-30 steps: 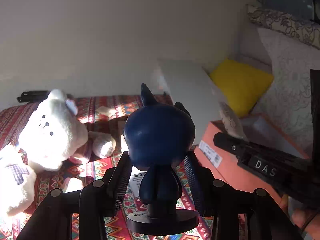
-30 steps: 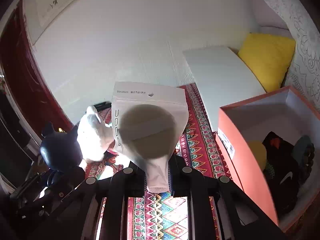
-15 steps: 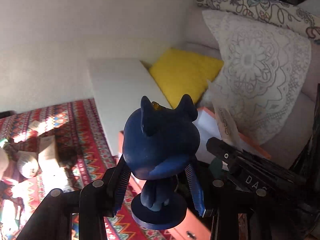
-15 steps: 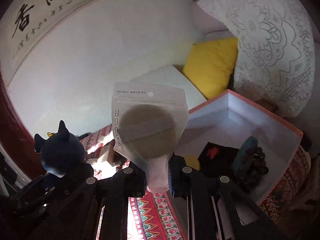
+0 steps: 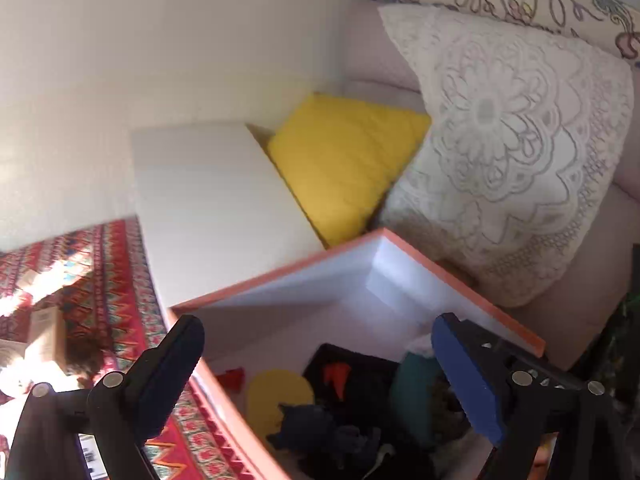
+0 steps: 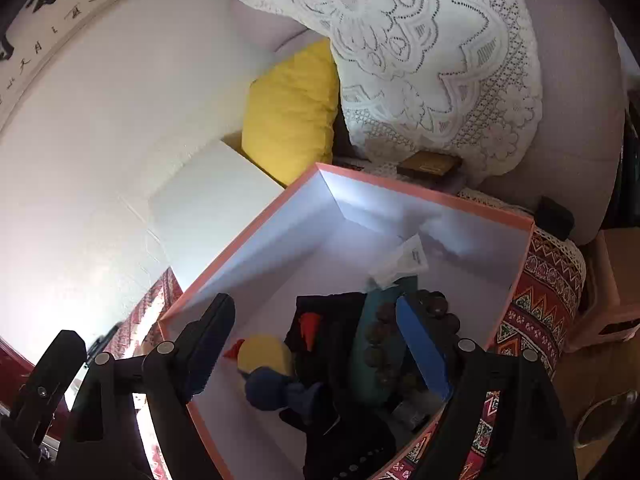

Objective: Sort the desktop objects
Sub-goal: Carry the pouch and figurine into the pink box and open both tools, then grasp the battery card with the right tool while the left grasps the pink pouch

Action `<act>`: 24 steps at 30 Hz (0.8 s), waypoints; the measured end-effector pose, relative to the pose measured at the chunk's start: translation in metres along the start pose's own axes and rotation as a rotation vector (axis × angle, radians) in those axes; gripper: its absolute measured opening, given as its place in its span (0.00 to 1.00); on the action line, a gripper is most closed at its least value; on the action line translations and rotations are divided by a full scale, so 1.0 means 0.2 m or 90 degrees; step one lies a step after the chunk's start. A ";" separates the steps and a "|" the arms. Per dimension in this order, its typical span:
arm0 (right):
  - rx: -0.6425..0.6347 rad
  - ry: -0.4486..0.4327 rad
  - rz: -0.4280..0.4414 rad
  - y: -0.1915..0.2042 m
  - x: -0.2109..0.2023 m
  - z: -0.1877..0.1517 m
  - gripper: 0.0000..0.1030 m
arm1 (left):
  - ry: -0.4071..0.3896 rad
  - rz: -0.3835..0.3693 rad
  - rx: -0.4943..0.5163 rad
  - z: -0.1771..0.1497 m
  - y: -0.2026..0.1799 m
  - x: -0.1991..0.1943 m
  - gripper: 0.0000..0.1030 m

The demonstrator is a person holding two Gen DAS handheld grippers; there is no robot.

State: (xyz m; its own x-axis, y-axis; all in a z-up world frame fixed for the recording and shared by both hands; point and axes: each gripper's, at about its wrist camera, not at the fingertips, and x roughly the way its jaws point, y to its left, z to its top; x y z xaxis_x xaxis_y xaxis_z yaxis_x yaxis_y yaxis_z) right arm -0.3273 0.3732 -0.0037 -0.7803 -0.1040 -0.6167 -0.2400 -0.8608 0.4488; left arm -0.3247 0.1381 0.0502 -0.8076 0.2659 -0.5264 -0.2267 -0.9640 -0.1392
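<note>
Since both pairs of tongs hang over the open orange box (image 6: 404, 190) with nothing in them, my worry is the withdrawal. The left tongs (image 5: 320, 368) sit low over the box's near wall, and I judge that pulling back carelessly could catch the rim and drag the box along the patterned cloth (image 5: 100, 280) toward the surface's edge. The right tongs (image 6: 320, 344) hover right above the pile inside, so dipping further could snag the string of dark beads (image 6: 384, 344) or nudge the things stacked there.

The left tongs are spread wide, pinching nothing and touching nothing that I can make out. The right tongs are also spread wide and empty; whether the blue pad brushes the beads beneath it I cannot tell.

The dark blue figurine (image 6: 280, 394) lies on its side in the box, against the yellow round thing (image 6: 266, 354) and near the left wall. The white packet (image 6: 404, 260) rests toward the far wall, leaning on the teal thing (image 6: 372, 312). A small carton (image 5: 44, 334) waits on the cloth outside the box, so sorting looks unfinished.
</note>
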 end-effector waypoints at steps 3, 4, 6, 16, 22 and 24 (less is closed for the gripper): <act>-0.016 0.001 0.008 0.04 0.01 -0.02 0.84 | 0.007 0.021 -0.015 -0.05 0.10 -0.04 0.93; -0.021 0.002 0.012 0.07 0.01 -0.03 0.84 | 0.010 0.031 -0.018 -0.07 0.14 -0.06 0.93; -0.038 0.002 0.024 0.14 0.01 -0.06 0.84 | 0.018 0.053 -0.024 -0.12 0.23 -0.10 0.93; -0.226 0.052 0.141 0.80 0.07 -0.45 0.86 | 0.097 0.226 -0.010 -0.54 0.96 -0.35 0.95; -0.372 0.202 0.199 1.23 0.42 -0.93 0.93 | 0.175 0.288 -0.024 -0.82 1.46 -0.33 0.95; -0.411 0.250 0.192 1.34 0.54 -1.09 0.93 | 0.194 0.290 -0.022 -0.90 1.58 -0.28 0.95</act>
State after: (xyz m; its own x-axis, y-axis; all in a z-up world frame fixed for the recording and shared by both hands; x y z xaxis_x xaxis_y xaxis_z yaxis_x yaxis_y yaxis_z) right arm -0.3507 0.0233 -0.0915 -0.4702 -0.4419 -0.7640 0.4221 -0.8728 0.2450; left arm -0.2542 -0.1820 -0.1150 -0.6241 -0.1883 -0.7583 0.1316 -0.9820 0.1355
